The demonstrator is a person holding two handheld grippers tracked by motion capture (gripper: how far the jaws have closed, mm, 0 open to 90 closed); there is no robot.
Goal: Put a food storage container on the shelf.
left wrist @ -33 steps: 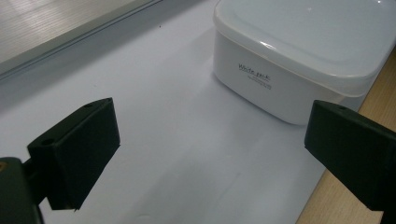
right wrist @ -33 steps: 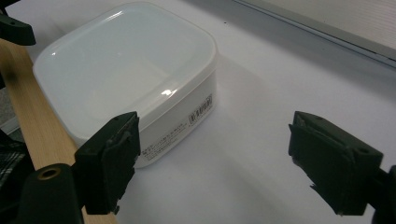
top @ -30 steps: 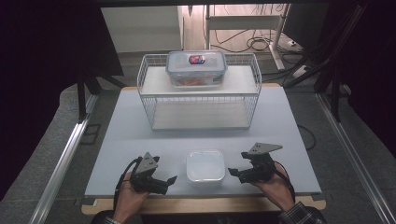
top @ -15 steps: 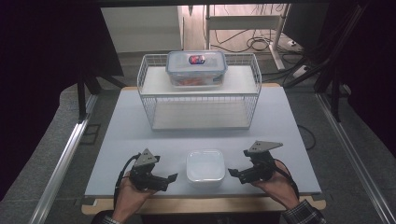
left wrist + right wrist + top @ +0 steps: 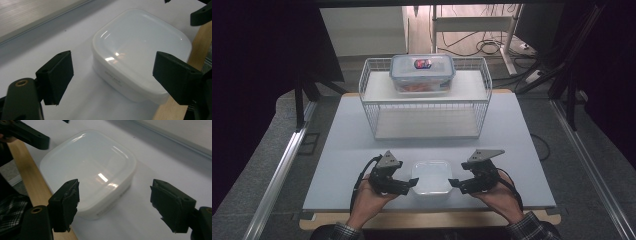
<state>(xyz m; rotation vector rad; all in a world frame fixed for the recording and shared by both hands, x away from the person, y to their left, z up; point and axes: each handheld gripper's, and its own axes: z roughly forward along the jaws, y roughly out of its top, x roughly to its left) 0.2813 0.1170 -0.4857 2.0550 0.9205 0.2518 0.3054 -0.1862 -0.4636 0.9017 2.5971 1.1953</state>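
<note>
White container (image 5: 431,176) sat lidded near the table's (image 5: 342,150) front edge, apparently untouched. Left gripper (image 5: 408,186) and right gripper (image 5: 455,184) flanked it, jaws released; grasping remained.

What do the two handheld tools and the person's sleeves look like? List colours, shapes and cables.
Both tools are black. The left tool and the right tool each carry a grey three-cornered plate on top and trail a black cable. Each ends in two blocky, squared-off black jaws; the left gripper view shows a brass-coloured ring set in one arm of the left tool. The cuffs at the wrists are dark plaid.
</note>
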